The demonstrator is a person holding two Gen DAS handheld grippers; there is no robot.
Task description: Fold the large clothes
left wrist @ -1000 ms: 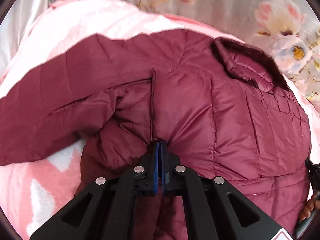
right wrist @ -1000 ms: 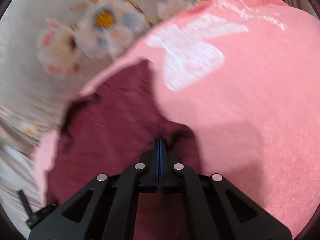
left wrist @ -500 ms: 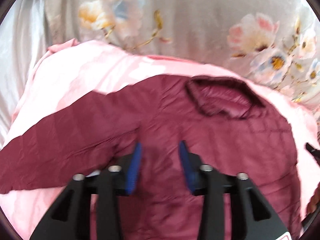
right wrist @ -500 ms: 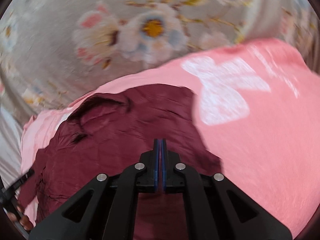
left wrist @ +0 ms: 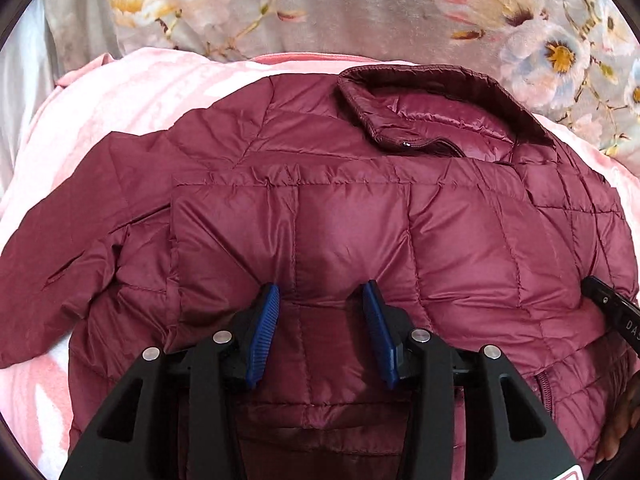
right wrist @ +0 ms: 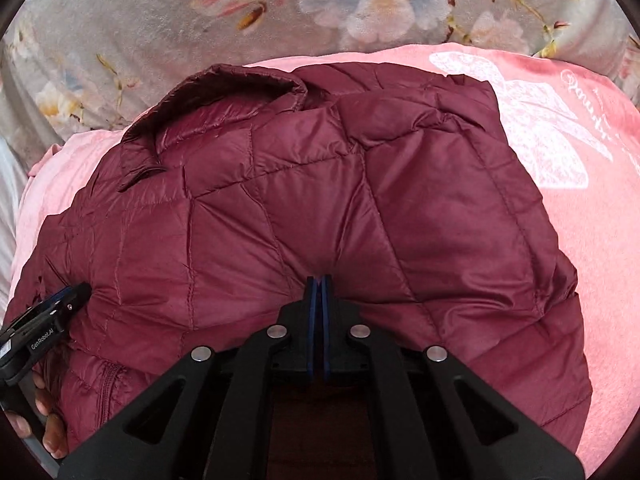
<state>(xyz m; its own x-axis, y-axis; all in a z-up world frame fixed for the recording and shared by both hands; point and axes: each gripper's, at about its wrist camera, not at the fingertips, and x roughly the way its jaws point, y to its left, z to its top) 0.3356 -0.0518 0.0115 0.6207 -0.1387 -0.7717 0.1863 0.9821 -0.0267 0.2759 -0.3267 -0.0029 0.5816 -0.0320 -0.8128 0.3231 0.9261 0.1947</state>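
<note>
Left gripper (left wrist: 320, 304): jaws spread wide, holding nothing, tips against the maroon quilted jacket (left wrist: 460, 240). Right gripper (right wrist: 319, 286): jaws pressed together, pinching a jacket fold. Jacket lies on a pink blanket (right wrist: 600, 208), collar (left wrist: 420, 92) toward the floral bedsheet (left wrist: 360, 8).

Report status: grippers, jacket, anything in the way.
Left gripper open, fingers pressing on jacket. Right gripper shut on jacket fabric. Jacket lying on pink blanket, left sleeve not yet folded in. Nothing in the way.
</note>
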